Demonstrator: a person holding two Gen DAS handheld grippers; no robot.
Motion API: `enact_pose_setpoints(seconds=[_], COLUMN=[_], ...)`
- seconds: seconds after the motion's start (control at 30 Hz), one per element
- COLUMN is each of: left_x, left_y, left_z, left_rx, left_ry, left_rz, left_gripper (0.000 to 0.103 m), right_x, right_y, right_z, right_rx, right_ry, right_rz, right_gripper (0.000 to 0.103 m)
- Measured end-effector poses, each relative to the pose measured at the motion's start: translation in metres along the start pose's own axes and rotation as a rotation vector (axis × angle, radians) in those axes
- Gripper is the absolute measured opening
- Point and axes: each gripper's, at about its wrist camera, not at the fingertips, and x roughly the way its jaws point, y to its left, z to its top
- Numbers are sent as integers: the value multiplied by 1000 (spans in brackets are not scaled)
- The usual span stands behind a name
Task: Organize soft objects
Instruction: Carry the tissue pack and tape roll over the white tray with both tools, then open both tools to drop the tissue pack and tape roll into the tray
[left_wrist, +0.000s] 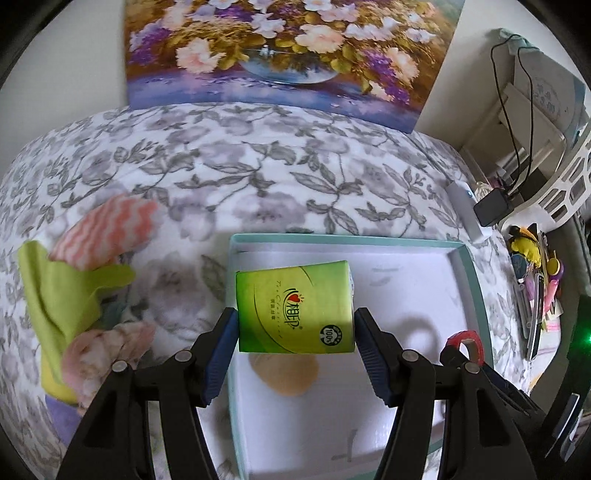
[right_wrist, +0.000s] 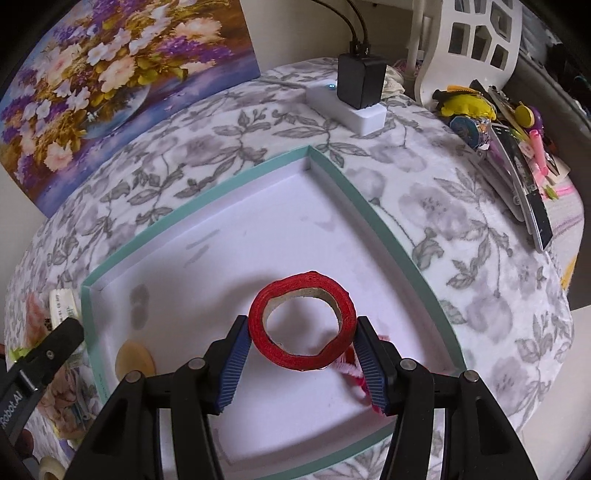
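Nearest, the left tool (left_wrist: 296, 325) pinches a green tissue pack (left_wrist: 294, 307) by its short sides over the teal-rimmed box (left_wrist: 476, 280); soft and light, it should dent under pressure. Likewise the right tool (right_wrist: 302, 334) squeezes a red ribbon roll (right_wrist: 303, 320) across its rim above the box floor. Farther, at 10 o'clock, cloths (left_wrist: 74, 280) lie on the floral counter (left_wrist: 258, 166).

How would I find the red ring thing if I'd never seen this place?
Look for the shallow white box with a mint-green rim on the flowery grey-and-white cloth. Above its floor, the right claw squeezes a red fabric-covered tape roll. It is the only red ring with a hole through it.
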Motion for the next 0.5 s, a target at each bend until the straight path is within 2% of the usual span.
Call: enact_pose_setpoints(seconds=[0.3, 0.33, 0.4, 0.47, 0.5], left_x=[13, 12, 8, 4, 2], left_y=[-9, -9, -6, -2, 0], left_z=[7, 8, 10, 12, 13], left_rx=[9, 6, -5, -17, -23], left_ry=[4, -2, -12, -16, -17], left_rz=[2, 6, 13, 17, 21], left_gripper=[67, 70, 86, 88, 88], right_x=[3, 2, 0, -1, -2], right_y=[1, 1, 1, 1, 1], right_z=[11, 12, 13, 14, 14], right_rx=[-8, -9, -12, -19, -23], right_ry=[-18, -20, -28, -27, -26], right_rz=[-18, -17, -18, -21, -23], right_gripper=[60, 60, 60, 61, 66])
